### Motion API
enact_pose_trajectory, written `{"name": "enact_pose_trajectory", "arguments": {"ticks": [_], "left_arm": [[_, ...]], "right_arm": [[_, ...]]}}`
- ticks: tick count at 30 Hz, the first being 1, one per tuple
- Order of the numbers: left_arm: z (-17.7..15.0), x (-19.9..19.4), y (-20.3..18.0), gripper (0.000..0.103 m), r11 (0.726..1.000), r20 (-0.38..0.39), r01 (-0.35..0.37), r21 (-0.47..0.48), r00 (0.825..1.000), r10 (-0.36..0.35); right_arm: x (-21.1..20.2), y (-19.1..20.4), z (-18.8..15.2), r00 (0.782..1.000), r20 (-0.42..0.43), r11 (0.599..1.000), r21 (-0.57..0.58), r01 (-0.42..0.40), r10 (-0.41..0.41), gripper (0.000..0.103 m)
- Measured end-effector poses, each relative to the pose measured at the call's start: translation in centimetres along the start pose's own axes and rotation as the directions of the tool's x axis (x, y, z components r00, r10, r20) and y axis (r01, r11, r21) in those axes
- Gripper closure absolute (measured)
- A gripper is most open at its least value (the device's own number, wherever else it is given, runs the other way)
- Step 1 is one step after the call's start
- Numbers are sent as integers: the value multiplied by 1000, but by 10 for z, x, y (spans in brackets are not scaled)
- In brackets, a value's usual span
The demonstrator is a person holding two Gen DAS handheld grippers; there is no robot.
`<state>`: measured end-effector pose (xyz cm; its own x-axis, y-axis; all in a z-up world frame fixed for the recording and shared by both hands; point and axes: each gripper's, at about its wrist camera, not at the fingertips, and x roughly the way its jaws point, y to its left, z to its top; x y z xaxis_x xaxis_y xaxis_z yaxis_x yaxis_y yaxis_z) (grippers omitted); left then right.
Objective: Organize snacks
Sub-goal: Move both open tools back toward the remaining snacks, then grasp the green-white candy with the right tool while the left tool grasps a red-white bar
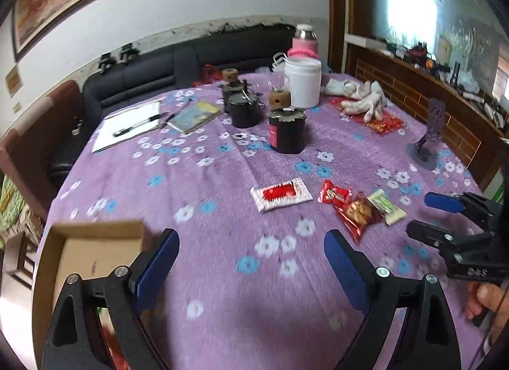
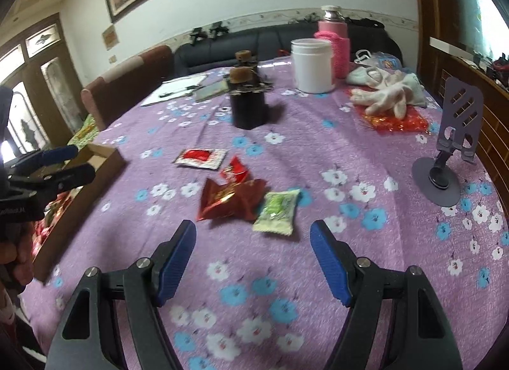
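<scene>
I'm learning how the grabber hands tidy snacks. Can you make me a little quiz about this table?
1. True or false: the right gripper is squeezing a snack.
2. Which loose snack lies nearest the right gripper: A the green packet, B the white packet with red print, C the small red packet?
3. Fill in: the cardboard box sits on the ____ gripper's side of the table.

Key
1. False: its jaws are open with nothing between them.
2. A.
3. Left.
</scene>
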<state>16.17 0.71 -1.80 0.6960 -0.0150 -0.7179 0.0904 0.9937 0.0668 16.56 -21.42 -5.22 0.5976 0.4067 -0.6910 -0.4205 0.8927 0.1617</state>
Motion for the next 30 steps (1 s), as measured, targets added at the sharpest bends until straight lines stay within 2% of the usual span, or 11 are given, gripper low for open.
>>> {"name": "enact_pose_trajectory", "arguments": {"ticks": [4, 8, 9, 18, 25, 30], "left_arm": [[10, 39, -11, 9, 995, -58, -40, 90, 997, 45], [12, 57, -23, 9, 983, -52, -61, 172, 996, 71], [12, 61, -24, 8, 982, -55, -57, 182, 996, 68], [30, 102, -33, 8, 966, -113, 1, 259, 993, 29], [36, 125, -50, 8, 913, -166, 56, 404, 986, 13], [40, 131, -44, 9, 920, -210, 119, 372, 977, -41]], "right_arm": [[12, -7, 7, 999, -15, 999, 21, 33, -32, 30], [23, -14, 11, 998, -30, 998, 30, 60, -59, 47], [26, -17, 12, 998, -33, 997, 35, 62, -61, 47], [39, -21, 14, 998, -54, 998, 51, 39, -36, 47], [42, -22, 13, 998, -65, 998, 57, 30, -27, 47], [45, -21, 13, 997, -76, 998, 52, 28, -24, 47]]}}
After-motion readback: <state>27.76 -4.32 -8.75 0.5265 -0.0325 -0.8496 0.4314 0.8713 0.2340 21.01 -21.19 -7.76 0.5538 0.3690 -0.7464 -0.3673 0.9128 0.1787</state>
